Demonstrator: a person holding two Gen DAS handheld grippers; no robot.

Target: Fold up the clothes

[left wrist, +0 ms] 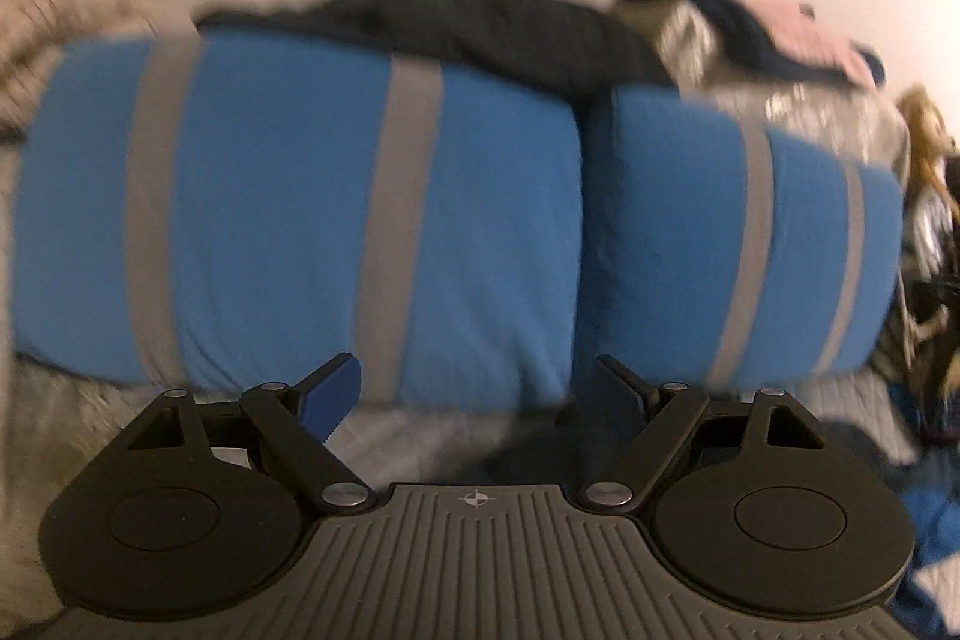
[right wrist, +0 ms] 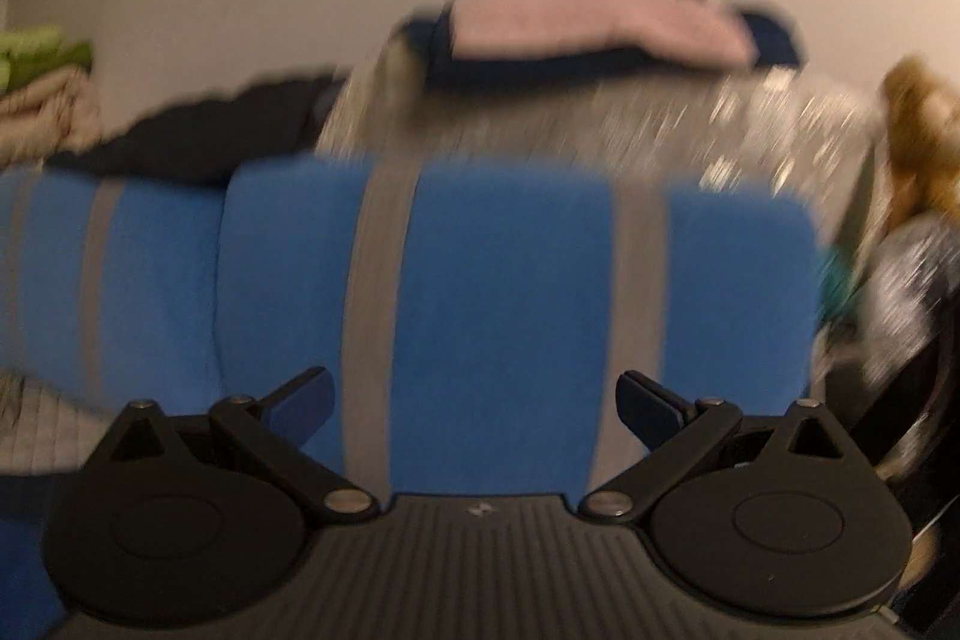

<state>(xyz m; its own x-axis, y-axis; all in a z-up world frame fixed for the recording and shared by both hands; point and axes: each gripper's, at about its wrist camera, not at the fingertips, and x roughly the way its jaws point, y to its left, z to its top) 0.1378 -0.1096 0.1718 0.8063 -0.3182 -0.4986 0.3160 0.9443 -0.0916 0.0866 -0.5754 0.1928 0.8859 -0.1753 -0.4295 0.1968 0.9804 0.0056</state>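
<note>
The big blue striped cloth point(left wrist: 288, 220) lies doubled over on the bed, so line its edges up evenly, while the left gripper point(left wrist: 477, 391) and right gripper point(right wrist: 474, 403) both gape wide, holding nothing.

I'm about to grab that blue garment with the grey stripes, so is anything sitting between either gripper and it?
Nothing visible is in the way. The left gripper has its jaws open straight in front of the blue striped garment; only bare bedding lies between. The right gripper, jaws open too, faces the same fabric directly. The frames are blurred.
</note>
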